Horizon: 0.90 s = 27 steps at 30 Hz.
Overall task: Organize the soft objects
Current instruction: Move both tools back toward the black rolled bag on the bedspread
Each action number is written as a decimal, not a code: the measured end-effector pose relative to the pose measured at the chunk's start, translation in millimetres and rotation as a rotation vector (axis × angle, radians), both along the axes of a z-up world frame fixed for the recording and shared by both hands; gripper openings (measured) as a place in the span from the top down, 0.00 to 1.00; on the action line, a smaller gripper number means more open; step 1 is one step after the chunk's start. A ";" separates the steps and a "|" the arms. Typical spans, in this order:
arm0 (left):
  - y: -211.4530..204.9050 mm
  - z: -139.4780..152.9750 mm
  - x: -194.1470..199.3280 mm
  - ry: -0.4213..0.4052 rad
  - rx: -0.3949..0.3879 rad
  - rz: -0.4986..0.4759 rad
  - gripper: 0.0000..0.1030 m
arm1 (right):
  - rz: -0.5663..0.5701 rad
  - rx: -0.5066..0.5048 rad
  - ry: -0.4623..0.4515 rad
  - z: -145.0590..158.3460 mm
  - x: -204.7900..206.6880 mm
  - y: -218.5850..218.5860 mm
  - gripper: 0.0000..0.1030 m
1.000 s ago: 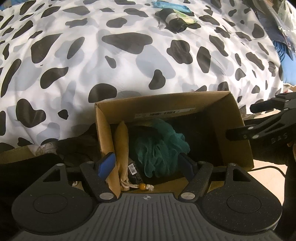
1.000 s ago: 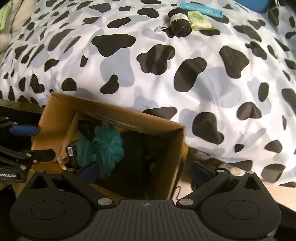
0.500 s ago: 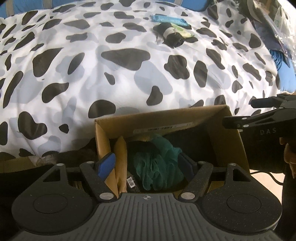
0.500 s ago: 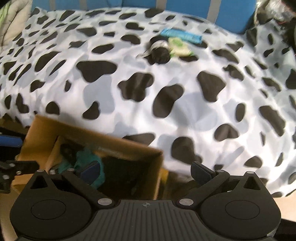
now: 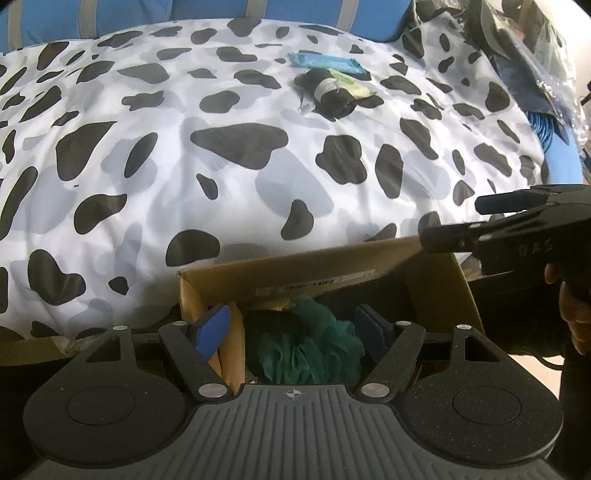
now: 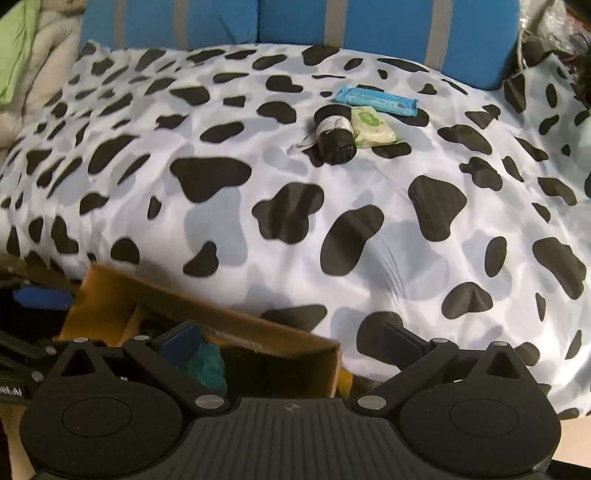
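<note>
Both grippers, left gripper (image 5: 291, 326) and right gripper (image 6: 291, 345), gape empty over the box (image 5: 314, 266), next reaching for the roll (image 6: 334, 134) near the bed's (image 6: 221, 229) far edge.

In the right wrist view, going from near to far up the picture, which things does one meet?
right gripper → cardboard box → cow-print duvet → black roll → blue packet → blue striped cushion.

Sponge (image 5: 314, 347) in box (image 5: 295, 269); roll (image 5: 332, 94), packets (image 6: 376, 99) on bed (image 5: 221, 166) behind.
</note>
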<state>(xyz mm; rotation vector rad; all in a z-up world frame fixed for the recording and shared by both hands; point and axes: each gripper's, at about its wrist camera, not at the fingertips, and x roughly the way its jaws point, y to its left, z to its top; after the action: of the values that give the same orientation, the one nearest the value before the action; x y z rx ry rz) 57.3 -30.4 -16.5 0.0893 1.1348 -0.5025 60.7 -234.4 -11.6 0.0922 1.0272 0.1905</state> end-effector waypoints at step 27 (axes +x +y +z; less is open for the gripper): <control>-12.0 18.6 37.1 -0.105 -0.010 -0.033 0.29 | 0.037 -0.067 -0.160 22.0 36.3 -20.8 0.00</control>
<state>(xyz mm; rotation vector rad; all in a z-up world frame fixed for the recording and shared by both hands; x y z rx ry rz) 94.4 -42.4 2.2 0.1245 1.0290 -0.5265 97.1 -255.1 10.4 -0.0028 0.8758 0.1939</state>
